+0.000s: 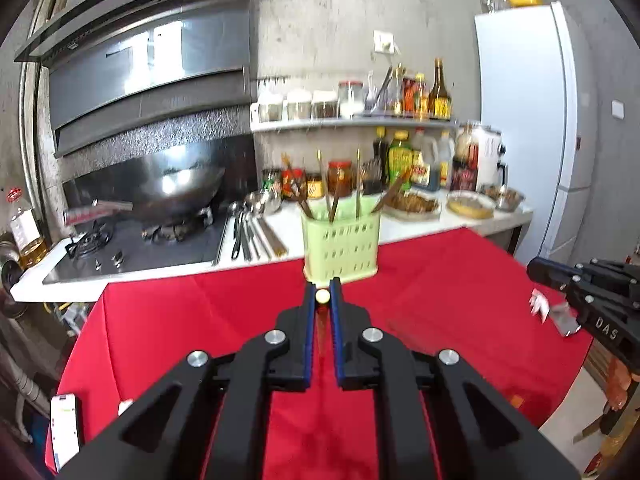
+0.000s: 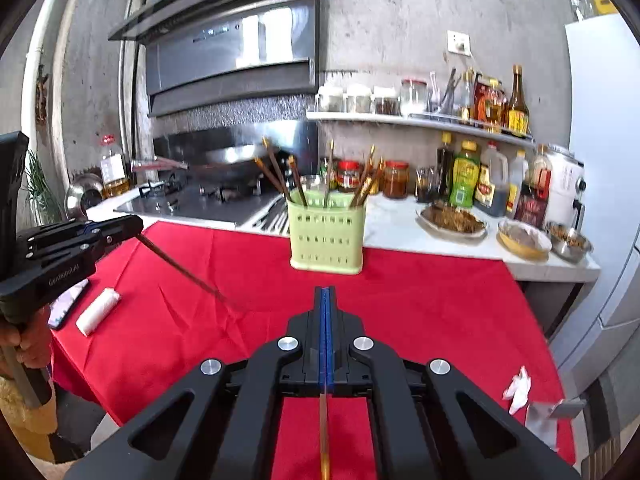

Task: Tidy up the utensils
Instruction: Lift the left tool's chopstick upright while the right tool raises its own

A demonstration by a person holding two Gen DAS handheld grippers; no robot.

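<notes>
Left wrist: left gripper (image 1: 322, 286) clamped near a chopstick's (image 1: 322, 297) butt end; thin, stiff, light, slippery, prone to pivot

Right wrist: right gripper (image 2: 327, 292) pinching another chopstick (image 2: 324, 436), green holder (image 2: 326, 236) ahead on the red cloth (image 2: 420, 304)

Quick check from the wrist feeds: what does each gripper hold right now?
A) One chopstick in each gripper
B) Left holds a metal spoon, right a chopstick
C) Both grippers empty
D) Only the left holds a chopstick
A: the left gripper pinches a thin brown chopstick with a pale tip, and the right gripper is shut on another brown chopstick, both short of the light green slotted plastic holder.
</notes>
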